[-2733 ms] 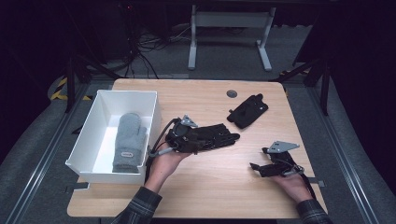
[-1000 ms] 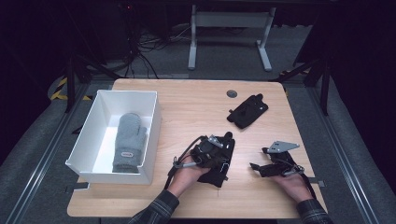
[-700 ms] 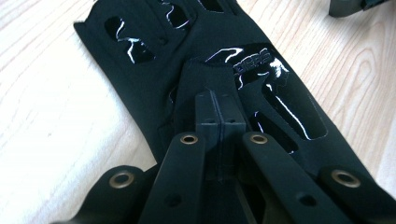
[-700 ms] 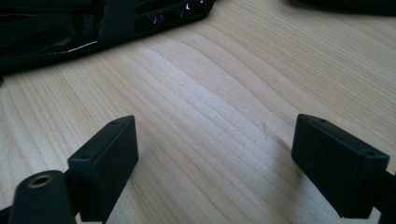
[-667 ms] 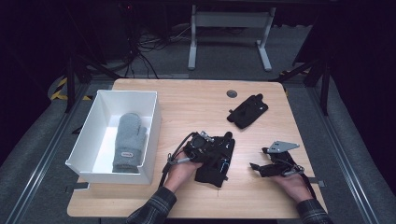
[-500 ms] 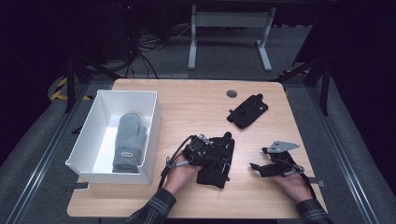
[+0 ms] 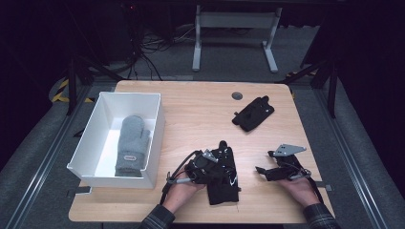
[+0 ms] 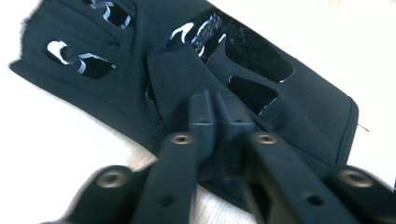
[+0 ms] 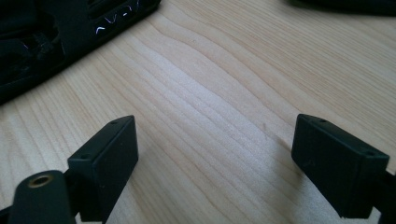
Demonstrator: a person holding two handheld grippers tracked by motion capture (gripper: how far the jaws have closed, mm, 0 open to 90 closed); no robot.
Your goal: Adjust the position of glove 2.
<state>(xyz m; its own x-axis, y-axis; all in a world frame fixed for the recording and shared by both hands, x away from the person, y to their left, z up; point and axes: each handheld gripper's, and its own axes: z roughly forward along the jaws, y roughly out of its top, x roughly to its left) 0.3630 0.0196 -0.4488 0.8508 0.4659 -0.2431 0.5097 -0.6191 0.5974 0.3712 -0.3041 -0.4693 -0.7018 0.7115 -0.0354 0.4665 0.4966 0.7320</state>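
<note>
Left gripper view: left gripper (image 8: 215, 109) — jaws nearly together, just been easing apart, a fold of the black glove (image 8: 280, 93) between the tips. High view: that glove (image 7: 223, 183) lies near the table's (image 7: 191, 109) front edge. Right gripper (image 7: 261, 170) — jaws wide apart over bare wood, beside it. Second glove (image 7: 253, 113) near the far right corner; grey mitten (image 7: 131, 145) in the white bin (image 7: 90, 138), left edge.

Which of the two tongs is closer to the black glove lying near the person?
The left. The left tongs sit on the near black glove, jaws pinching its fabric. The right tongs rest open on the table, apart from it.
</note>
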